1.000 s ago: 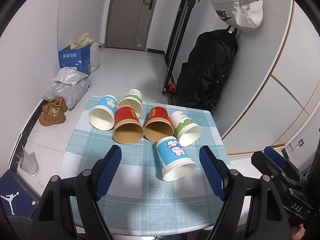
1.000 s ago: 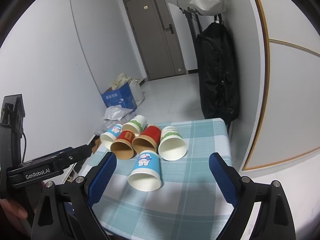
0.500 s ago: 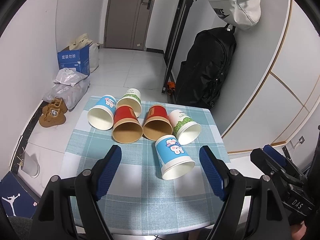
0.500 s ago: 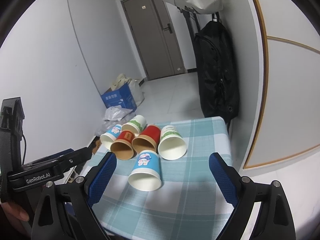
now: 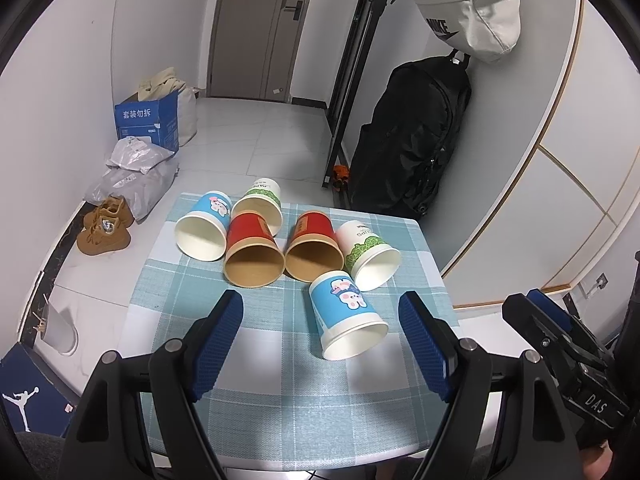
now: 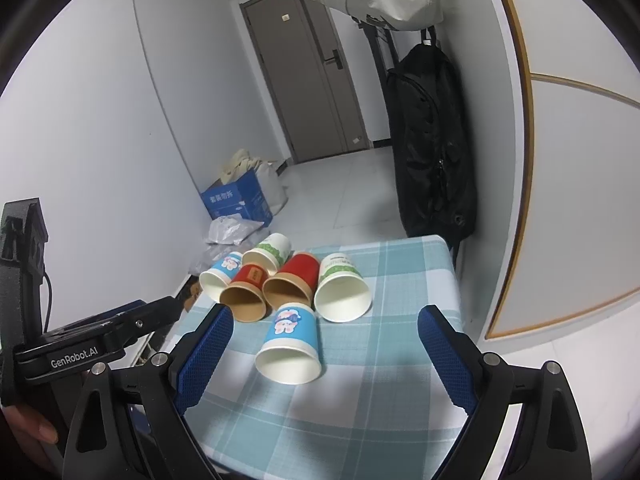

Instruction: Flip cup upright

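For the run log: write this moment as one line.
phase: approach | left claw: open, empty | right claw: open, empty | nearest blue bunny cup: on its side | six paper cups on checked tablecloth, none upright

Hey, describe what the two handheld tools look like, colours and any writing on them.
Both are black plastic frames with silver screws and two fingers with blue cross-hatched pads. The left tool carries white "GenRobot.AI" lettering and a thin black cable, seen from the right wrist view. The right tool shows white "DAS" lettering in the left wrist view. No sleeves are visible.
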A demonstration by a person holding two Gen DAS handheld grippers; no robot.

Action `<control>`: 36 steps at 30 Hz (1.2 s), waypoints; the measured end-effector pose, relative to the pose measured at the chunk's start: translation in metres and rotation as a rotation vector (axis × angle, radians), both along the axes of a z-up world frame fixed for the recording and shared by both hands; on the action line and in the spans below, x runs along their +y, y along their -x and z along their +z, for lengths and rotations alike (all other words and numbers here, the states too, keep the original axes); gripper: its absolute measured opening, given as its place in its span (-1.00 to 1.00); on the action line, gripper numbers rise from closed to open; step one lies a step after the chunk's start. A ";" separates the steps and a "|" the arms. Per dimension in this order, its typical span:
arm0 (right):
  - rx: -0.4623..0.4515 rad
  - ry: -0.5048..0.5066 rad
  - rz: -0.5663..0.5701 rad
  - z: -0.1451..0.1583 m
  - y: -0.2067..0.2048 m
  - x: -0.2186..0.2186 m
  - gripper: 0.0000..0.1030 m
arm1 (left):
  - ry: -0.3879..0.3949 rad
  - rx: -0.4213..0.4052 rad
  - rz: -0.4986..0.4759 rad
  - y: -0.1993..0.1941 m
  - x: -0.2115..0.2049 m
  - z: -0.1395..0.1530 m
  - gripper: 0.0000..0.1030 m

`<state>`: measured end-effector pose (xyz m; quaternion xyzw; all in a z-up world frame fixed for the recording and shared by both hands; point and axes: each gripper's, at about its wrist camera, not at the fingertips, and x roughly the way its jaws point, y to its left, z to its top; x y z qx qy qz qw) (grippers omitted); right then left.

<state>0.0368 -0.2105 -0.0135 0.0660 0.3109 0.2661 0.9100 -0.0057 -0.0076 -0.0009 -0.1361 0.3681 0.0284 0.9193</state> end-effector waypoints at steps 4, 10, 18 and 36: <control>0.008 -0.010 -0.003 0.001 0.000 -0.001 0.83 | 0.001 -0.003 0.000 0.000 0.000 0.001 0.49; 0.001 -0.009 -0.005 0.002 0.000 -0.001 0.83 | 0.002 -0.006 0.002 0.001 0.001 0.001 0.49; 0.003 -0.016 -0.007 0.002 0.000 -0.001 0.83 | 0.012 0.002 -0.003 0.000 0.001 0.000 0.49; 0.110 -0.006 -0.081 -0.010 -0.029 -0.020 0.83 | 0.208 0.262 -0.103 -0.072 -0.004 -0.051 0.48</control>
